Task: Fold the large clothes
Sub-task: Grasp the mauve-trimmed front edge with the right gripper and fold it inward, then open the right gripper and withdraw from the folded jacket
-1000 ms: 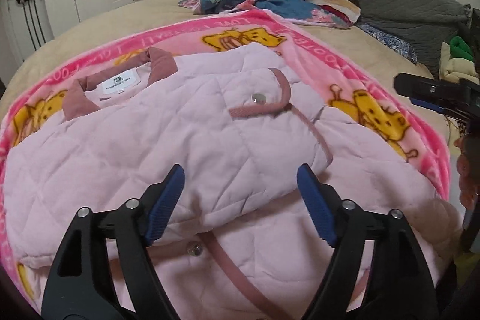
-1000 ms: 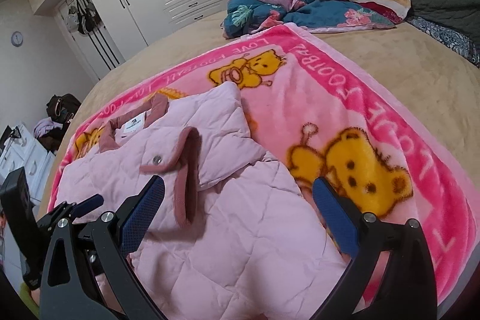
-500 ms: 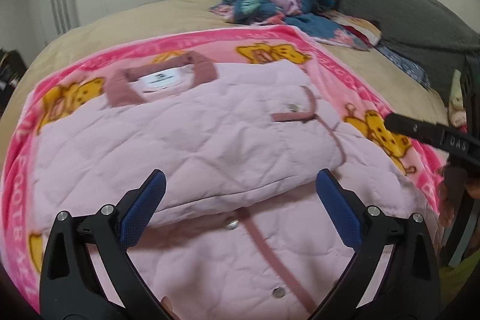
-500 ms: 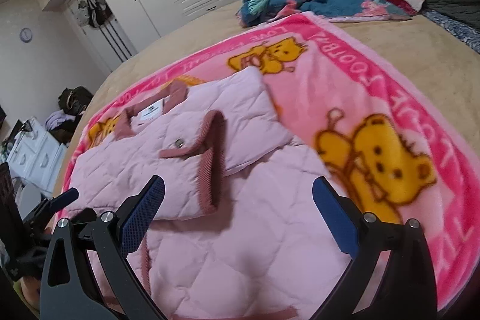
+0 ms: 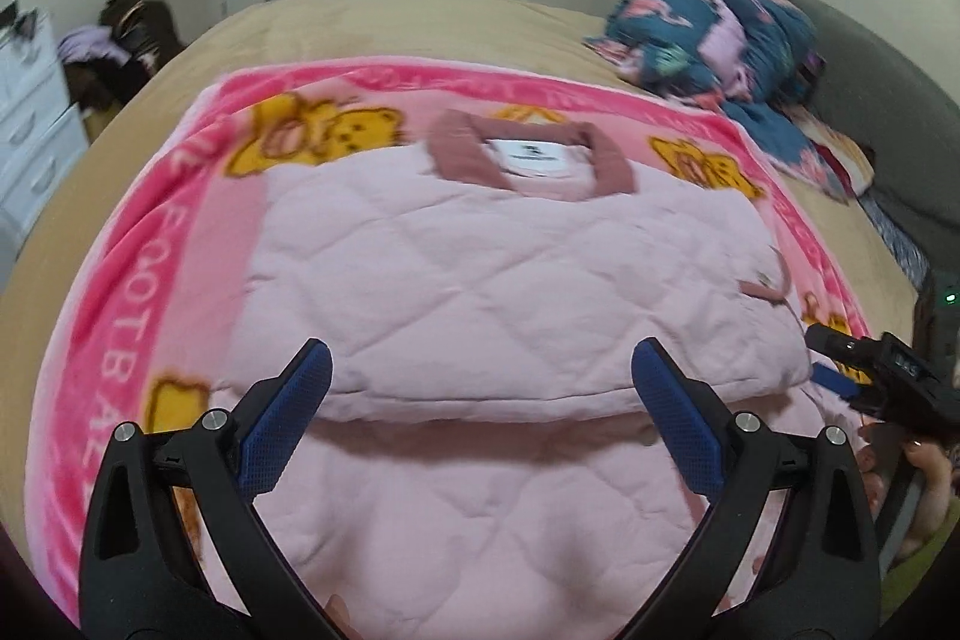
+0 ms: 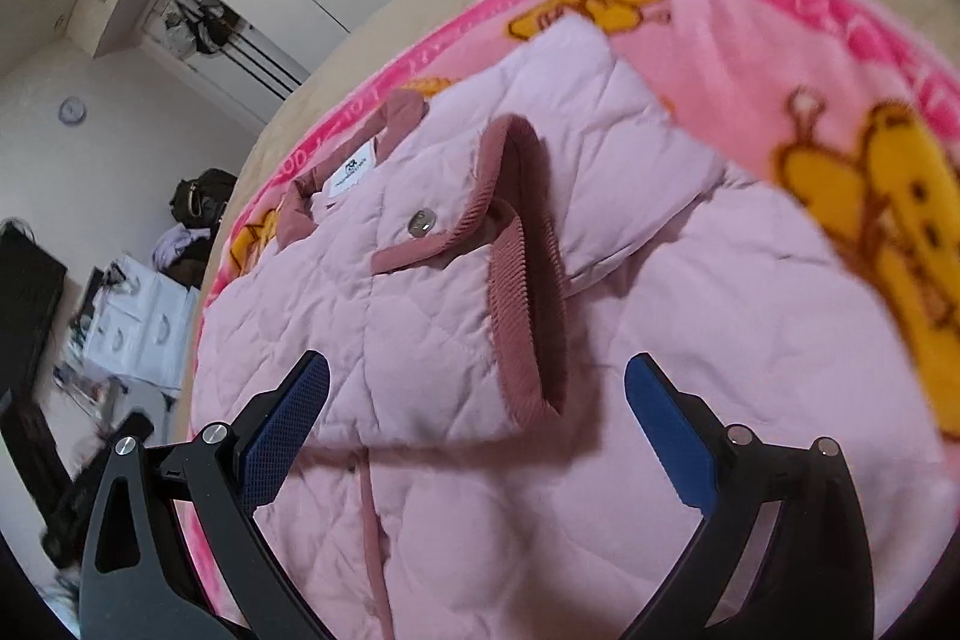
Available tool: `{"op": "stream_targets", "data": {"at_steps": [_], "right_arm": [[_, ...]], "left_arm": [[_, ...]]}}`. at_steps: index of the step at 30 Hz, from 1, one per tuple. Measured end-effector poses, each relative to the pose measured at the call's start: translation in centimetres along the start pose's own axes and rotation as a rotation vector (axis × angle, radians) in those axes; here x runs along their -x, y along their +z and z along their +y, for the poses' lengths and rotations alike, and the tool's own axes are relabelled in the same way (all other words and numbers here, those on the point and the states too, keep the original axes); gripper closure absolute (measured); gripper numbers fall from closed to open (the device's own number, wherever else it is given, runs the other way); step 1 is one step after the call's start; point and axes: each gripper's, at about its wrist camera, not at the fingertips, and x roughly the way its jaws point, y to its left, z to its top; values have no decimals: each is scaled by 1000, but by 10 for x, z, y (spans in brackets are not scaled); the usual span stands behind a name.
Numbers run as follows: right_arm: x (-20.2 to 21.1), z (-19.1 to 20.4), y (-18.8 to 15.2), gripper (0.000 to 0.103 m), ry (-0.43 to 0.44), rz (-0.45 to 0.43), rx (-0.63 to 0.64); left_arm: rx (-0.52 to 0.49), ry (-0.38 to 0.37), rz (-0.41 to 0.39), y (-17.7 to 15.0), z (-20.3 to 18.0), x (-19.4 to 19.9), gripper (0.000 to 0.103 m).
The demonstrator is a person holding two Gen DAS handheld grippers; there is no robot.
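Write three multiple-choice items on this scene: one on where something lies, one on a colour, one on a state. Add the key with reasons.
1. Where does the pink quilted jacket lie?
A. on the pink bear-print blanket
B. on the white drawers
C. on the floor

2. What colour is the jacket's collar?
A. navy
B. dusty rose
C. yellow

3. How do the jaws of the left gripper stand?
A. shut on the collar
B. shut on the blanket
C. open, with nothing clamped

Key: A, the blanket's border shows all round the jacket in the left wrist view. B, the corduroy collar around the white label is a darker rose than the pale quilting. C, its blue pads stand wide apart above the folded jacket and press on nothing; they have just been opening.
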Motion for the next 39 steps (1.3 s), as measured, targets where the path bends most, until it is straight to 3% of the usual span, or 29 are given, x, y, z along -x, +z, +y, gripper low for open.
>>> {"op": "stream_targets", "data": {"at_steps": [3,5,7,8,12,16,20,24,28,33,36,39], "right_arm": [[-19,-7,4,5,15,24,-74],[-26,-10,4,16,27,30,-102],[-32,-10,2,44,67,46,-109],[-32,-10,0,46,66,44,-105],[-15,2,-5,74,89,-12,-25],[13,41,5,81,106,-100,154],[39,89,33,84,122,-205,362],[30,107,63,84,49,-245,484],[8,89,68,84,-26,-190,459],[-6,67,51,82,-61,-155,416],[-11,59,43,74,-98,-123,401],[-11,54,39,59,-142,-112,387]], "left_arm": [[21,15,-3,-1,16,4,9],[40,28,-6,-1,27,4,9],[63,37,-8,-1,36,4,9],[79,40,-8,-1,41,4,9],[156,33,-15,-3,59,3,9],[190,27,-9,-1,70,-1,9],[180,44,-17,14,70,-4,9],[174,53,-21,27,66,-12,9],[161,67,5,31,62,-28,9],[135,77,38,33,57,-45,9],[125,71,47,34,53,-49,9],[112,64,51,34,48,-52,9]]}}
